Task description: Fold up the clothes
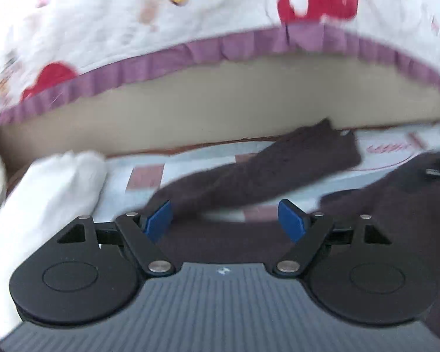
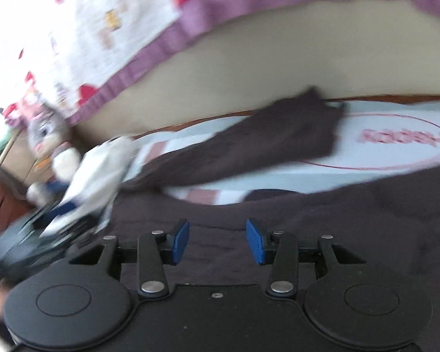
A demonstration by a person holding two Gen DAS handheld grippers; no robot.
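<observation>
A dark brown long-sleeved garment point(image 1: 278, 173) lies spread on a light patterned sheet point(image 1: 208, 161); one sleeve stretches toward the far wall. It also shows in the right wrist view point(image 2: 278, 220). My left gripper point(image 1: 224, 220) is open and empty, just above the garment's near part. My right gripper point(image 2: 217, 240) is open and empty, low over the garment's body. Both views are motion-blurred.
A folded white cloth point(image 1: 52, 187) lies at the left, also in the right wrist view point(image 2: 99, 170). A stuffed toy point(image 2: 47, 138) sits at the far left. A beige wall point(image 1: 220, 102) stands behind, with a white and red curtain with purple trim point(image 1: 161, 44) hanging above.
</observation>
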